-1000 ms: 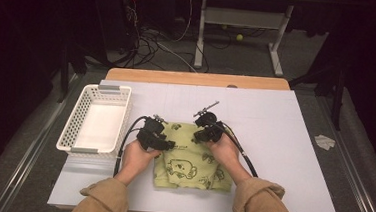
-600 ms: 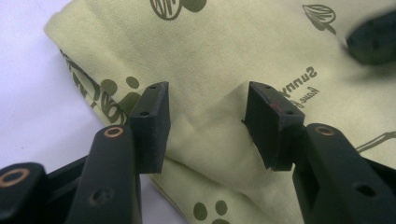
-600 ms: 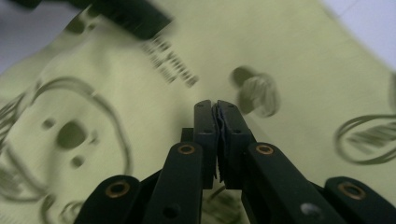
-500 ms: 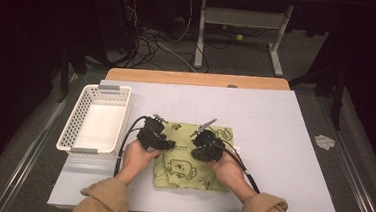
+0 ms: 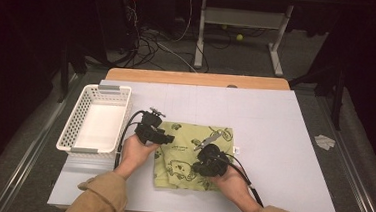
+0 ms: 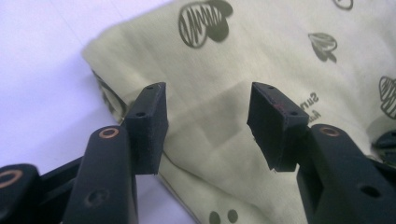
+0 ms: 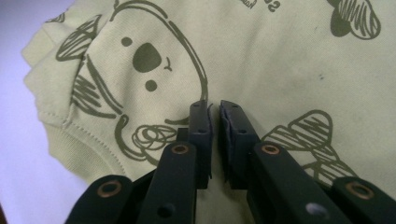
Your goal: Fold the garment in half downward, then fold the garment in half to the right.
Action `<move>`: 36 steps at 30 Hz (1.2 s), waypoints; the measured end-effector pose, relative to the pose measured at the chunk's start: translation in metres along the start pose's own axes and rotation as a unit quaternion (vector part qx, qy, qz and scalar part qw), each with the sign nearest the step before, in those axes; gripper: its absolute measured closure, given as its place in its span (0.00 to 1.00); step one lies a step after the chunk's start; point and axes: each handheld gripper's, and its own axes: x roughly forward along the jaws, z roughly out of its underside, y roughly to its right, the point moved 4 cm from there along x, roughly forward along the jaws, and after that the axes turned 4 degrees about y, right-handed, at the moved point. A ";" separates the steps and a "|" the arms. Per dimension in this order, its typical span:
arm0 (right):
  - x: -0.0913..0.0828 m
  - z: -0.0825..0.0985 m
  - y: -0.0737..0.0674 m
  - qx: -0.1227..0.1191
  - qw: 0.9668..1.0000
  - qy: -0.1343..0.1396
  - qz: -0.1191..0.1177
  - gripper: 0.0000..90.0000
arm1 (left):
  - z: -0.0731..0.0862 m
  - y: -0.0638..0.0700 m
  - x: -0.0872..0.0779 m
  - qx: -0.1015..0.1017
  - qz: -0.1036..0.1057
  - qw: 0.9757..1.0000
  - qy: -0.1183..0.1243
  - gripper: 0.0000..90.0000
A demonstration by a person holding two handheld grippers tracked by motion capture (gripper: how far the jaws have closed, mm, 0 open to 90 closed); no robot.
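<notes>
Two pads of the left gripper (image 6: pixel 208 126) stood well apart over the near left edge of the folded green garment (image 6: pixel 261 79), with nothing pinched between them; the jaws had just been opening a little wider. In the right gripper view, the right gripper (image 7: pixel 215 119) showed its pads nearly pressed together, a thin slit between them, and they had just begun to part; no fold of cloth was caught there. They hovered over the printed bear face on the garment. From above, the left gripper (image 5: pixel 166 138) sat at the garment's (image 5: pixel 192 156) left edge, and the right gripper (image 5: pixel 203 157) lay over its middle. The garment lay flat near the front of the white table (image 5: pixel 275 122). A white basket (image 5: pixel 94 122) stood just to its left.
</notes>
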 end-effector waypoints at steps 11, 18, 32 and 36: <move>-0.010 -0.002 0.005 0.014 0.999 0.039 0.011 0.83 | -0.013 -0.006 -0.007 -0.012 0.014 1.000 0.025 0.47; -0.016 -0.002 0.006 0.017 0.998 0.055 0.010 0.80 | -0.015 -0.011 -0.012 -0.016 0.027 0.999 0.039 0.47; -0.028 0.006 0.002 0.009 0.997 0.076 0.008 0.78 | -0.029 -0.014 -0.013 -0.024 0.032 0.998 0.038 0.47; -0.026 0.007 -0.003 0.008 0.997 0.082 0.003 0.79 | -0.030 -0.018 -0.011 -0.024 0.030 0.999 0.032 0.47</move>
